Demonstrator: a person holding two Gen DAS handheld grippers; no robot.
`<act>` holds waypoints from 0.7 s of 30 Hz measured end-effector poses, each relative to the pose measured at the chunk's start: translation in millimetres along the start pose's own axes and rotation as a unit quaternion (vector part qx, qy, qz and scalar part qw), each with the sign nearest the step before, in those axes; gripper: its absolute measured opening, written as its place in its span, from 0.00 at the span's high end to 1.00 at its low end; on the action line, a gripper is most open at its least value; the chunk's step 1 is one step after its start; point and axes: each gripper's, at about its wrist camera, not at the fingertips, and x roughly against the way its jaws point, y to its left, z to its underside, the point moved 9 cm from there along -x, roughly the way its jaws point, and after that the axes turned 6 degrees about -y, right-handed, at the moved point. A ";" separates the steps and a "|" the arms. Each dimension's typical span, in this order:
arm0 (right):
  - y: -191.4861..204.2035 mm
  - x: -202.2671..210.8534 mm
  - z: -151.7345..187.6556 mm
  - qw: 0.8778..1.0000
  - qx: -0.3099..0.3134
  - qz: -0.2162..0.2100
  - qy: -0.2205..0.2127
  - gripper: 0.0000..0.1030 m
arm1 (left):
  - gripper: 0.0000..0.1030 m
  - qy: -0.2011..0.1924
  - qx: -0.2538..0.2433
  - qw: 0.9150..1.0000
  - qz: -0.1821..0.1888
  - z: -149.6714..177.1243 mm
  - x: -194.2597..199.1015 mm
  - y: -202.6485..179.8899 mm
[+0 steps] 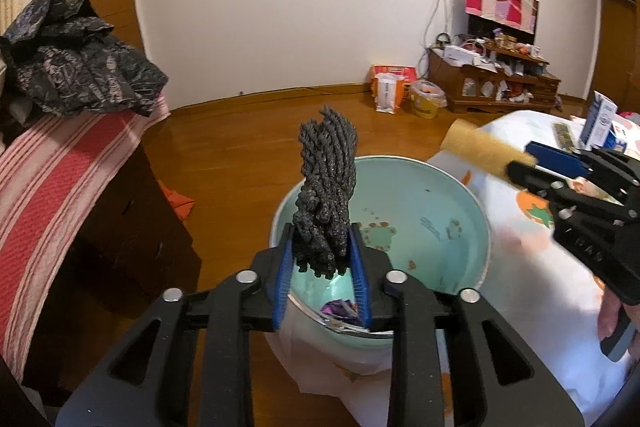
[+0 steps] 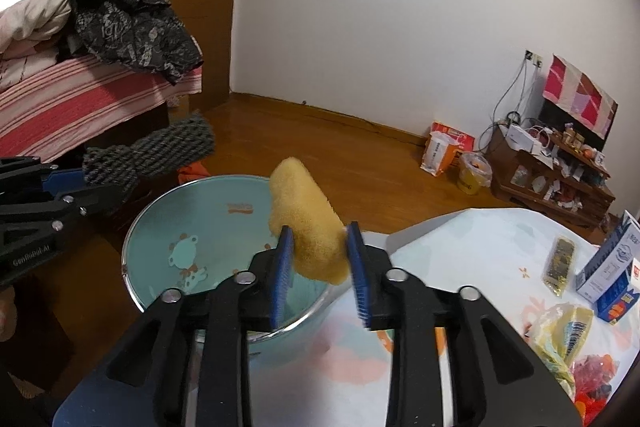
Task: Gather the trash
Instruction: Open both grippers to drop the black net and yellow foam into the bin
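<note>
The left gripper point(image 1: 323, 247) hides the near rim of the teal bin point(image 1: 476, 215), and only a scrap of purple wrapper point(image 1: 340, 309) shows past its pads — what lies beneath cannot be told. The grey scourer's point(image 1: 326, 195) lower end is masked between the pads. The right gripper's point(image 2: 320, 251) hand point(image 1: 612, 315) is cut by the edge — blurred. Print on the blue carton point(image 2: 608, 263) is too small to read.
</note>
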 end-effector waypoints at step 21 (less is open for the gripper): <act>-108.6 134.8 84.9 0.982 -0.066 0.174 0.041 0.38 | 0.28 0.045 -0.062 0.995 0.066 56.9 3.0 -95.7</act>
